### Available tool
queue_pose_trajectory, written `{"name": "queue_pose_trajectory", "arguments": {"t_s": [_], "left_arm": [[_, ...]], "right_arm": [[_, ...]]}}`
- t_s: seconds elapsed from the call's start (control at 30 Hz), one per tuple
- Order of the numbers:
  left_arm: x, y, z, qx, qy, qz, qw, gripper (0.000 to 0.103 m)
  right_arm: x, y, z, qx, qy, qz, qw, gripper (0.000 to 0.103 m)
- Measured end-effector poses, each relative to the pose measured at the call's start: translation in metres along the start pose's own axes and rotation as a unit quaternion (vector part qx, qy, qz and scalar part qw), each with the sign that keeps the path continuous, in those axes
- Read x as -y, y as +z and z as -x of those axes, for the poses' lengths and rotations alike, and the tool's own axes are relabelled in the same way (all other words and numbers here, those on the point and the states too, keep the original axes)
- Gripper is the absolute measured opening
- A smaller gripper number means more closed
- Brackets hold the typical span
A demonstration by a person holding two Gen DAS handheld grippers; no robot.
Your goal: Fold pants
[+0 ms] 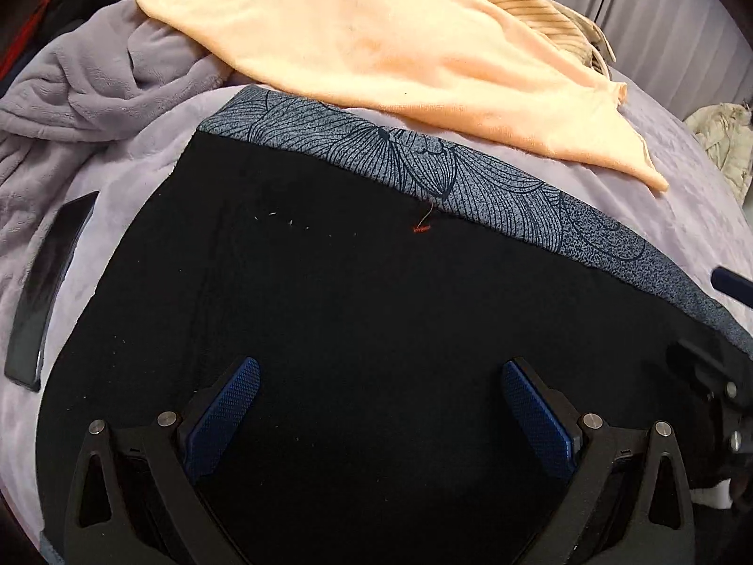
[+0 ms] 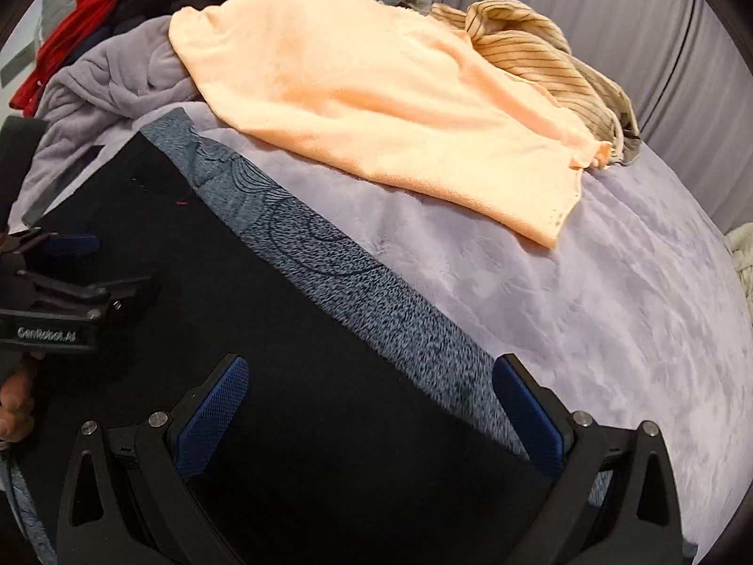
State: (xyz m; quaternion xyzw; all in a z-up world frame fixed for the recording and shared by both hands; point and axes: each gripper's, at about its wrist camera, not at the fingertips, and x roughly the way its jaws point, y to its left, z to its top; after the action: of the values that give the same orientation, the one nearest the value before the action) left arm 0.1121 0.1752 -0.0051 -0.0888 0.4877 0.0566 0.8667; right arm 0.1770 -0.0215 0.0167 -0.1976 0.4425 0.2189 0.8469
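Two tongs, left tongs (image 1: 381, 416) and right tongs (image 2: 372, 412), are hovering spread wide over the pants (image 1: 329, 310), lying flat on the bed (image 2: 588, 292) beside the peach cloth (image 2: 376, 108). We are judging them soft, light, floppy; gripping the patterned band (image 2: 376, 301) looks best.

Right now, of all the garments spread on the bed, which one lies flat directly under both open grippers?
The black pants with the grey patterned band. They lie flat beneath both grippers, while the peach garment, striped garment and grey robe sit bunched farther back.
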Motion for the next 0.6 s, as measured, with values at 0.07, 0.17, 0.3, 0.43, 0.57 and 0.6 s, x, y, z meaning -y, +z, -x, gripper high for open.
{"name": "queue_pose_trajectory", "arguments": {"t_s": [0.07, 0.17, 0.3, 0.43, 0.57, 0.6], "left_arm": [[0.005, -0.005, 0.002, 0.017, 0.013, -0.005, 0.9998, 0.103], [0.006, -0.009, 0.002, 0.03, 0.015, -0.004, 0.9994, 0.103], [0.003, -0.011, 0.001, 0.034, 0.009, 0.0, 0.9994, 0.103], [0.005, -0.001, 0.008, 0.012, 0.004, -0.003, 0.9999, 0.103], [0.004, 0.026, 0.034, 0.026, -0.052, 0.031, 0.9978, 0.103], [0.003, 0.037, 0.036, 0.017, -0.064, 0.049, 0.9966, 0.103]], "right_arm": [[0.008, 0.008, -0.018, -0.011, 0.016, 0.014, 1.0, 0.103], [0.014, 0.022, -0.044, -0.023, 0.036, 0.035, 0.998, 0.103], [0.01, 0.029, -0.056, -0.044, 0.124, 0.042, 0.99, 0.063], [-0.002, 0.026, -0.036, -0.027, 0.136, 0.082, 0.987, 0.01], [-0.017, 0.02, -0.021, -0.01, 0.113, 0.119, 0.986, 0.009], [-0.019, 0.02, -0.015, -0.002, 0.107, 0.124, 0.987, 0.009]]}}
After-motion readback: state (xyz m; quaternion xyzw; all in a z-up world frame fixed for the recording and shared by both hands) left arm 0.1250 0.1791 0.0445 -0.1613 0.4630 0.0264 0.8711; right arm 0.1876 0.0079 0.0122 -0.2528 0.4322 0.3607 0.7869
